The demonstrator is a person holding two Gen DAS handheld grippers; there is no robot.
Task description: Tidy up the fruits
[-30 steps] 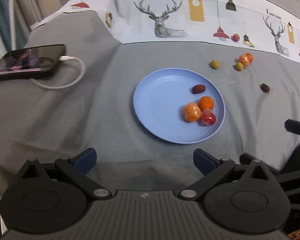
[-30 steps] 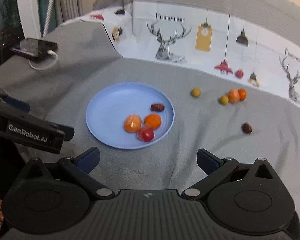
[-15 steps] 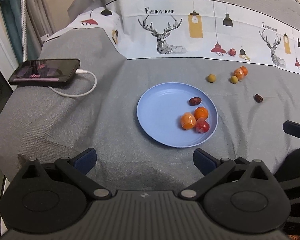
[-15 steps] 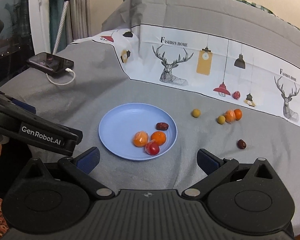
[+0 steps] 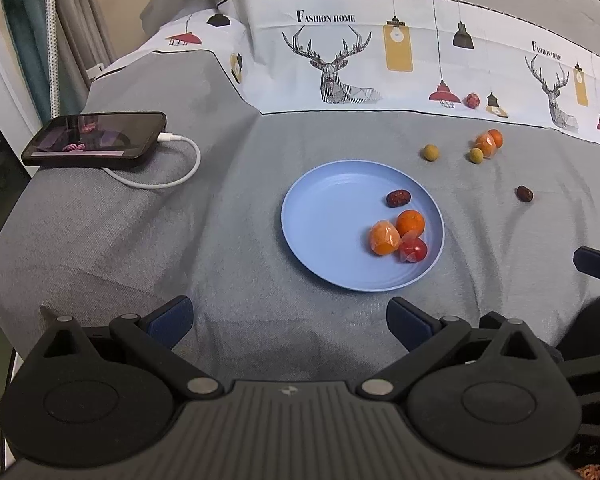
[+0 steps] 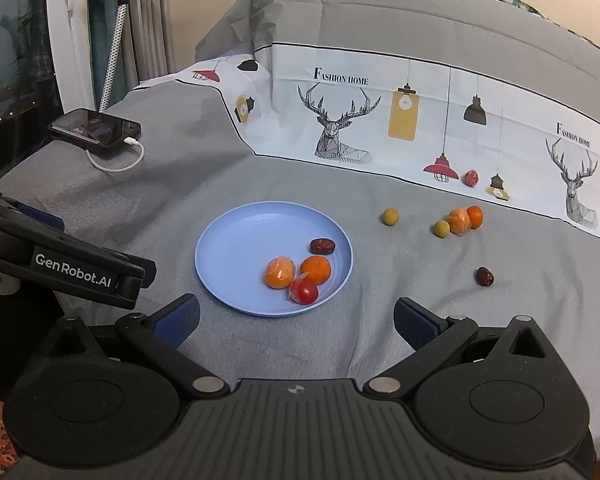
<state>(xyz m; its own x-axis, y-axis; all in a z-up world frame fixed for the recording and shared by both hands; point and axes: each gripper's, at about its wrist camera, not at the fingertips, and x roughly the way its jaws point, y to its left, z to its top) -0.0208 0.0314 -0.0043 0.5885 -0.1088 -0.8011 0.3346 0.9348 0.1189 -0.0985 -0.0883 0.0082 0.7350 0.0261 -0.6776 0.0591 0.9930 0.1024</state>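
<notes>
Fruits left on the blanket go to the plate; both grippers wide, empty — approach low, pinch gently.

A bed covered in grey fabric carries everything. A round blue plate lies near its middle. To the plate's right, loose on the cover, sit two small yellow-green fruits, a wrapped orange fruit touching a bare orange one, and a dark red date. A wrapped red fruit rests on the white deer-print band. At far left lies a black phone with a white charging cable.
</notes>
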